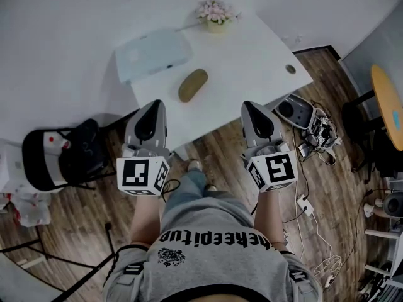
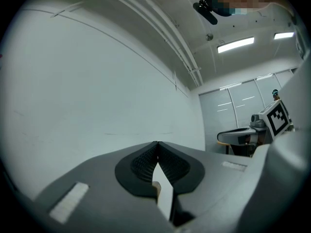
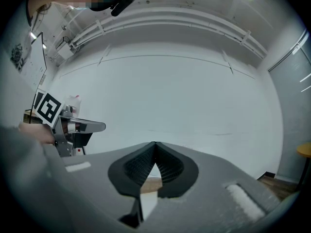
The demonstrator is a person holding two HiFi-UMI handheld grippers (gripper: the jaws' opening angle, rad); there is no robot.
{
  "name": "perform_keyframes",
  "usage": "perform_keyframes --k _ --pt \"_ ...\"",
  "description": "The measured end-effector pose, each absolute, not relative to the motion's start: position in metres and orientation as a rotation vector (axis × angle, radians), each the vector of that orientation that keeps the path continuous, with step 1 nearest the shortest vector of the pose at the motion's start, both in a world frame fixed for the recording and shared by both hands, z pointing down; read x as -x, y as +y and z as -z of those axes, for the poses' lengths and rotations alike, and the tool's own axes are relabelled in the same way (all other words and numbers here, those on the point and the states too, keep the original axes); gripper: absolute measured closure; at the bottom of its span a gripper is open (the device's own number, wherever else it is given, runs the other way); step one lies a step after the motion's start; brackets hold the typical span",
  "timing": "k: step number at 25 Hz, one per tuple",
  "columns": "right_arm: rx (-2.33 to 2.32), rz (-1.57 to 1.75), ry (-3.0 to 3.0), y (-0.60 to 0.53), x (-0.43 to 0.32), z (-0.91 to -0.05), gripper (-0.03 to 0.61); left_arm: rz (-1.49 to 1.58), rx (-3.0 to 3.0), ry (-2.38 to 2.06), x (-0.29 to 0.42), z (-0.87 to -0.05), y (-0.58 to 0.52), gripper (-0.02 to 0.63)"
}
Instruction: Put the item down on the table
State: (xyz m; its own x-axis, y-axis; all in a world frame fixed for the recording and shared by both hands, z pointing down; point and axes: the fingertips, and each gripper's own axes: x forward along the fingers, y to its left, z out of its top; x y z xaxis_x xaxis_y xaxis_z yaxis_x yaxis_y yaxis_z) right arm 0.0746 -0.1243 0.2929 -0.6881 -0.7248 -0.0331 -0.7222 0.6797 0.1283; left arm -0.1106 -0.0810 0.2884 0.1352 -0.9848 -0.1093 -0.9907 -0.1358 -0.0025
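A brown oblong item [image 1: 192, 85] lies on the white table [image 1: 252, 55], untouched by either gripper. My left gripper [image 1: 155, 104] hovers at the table's near edge, just short and left of the item, its jaws pressed together with nothing between them [image 2: 157, 143]. Over the same edge, to the item's right, my right gripper [image 1: 247, 105] is also shut and empty [image 3: 154, 143]. Both gripper views look upward at a white wall and ceiling, so the item does not show in them. Each one catches the other gripper's marker cube [image 2: 277, 118] [image 3: 47, 108].
A pale blue flat box [image 1: 153, 54] and a small pot of pink flowers [image 1: 215, 14] sit further back on the table. A black chair [image 1: 63, 156] stands at the left. Devices and cables [image 1: 308, 121] lie on the wooden floor at the right, beside a round yellow-topped table [image 1: 387, 106].
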Motion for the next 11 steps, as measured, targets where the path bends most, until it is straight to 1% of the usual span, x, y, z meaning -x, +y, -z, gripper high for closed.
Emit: perform_keyframes --k 11 --pt "-1.221 0.200 -2.878 -0.1210 -0.0828 -0.2910 0.578 -0.107 2.299 2.019 0.1003 -0.2874 -0.0766 0.594"
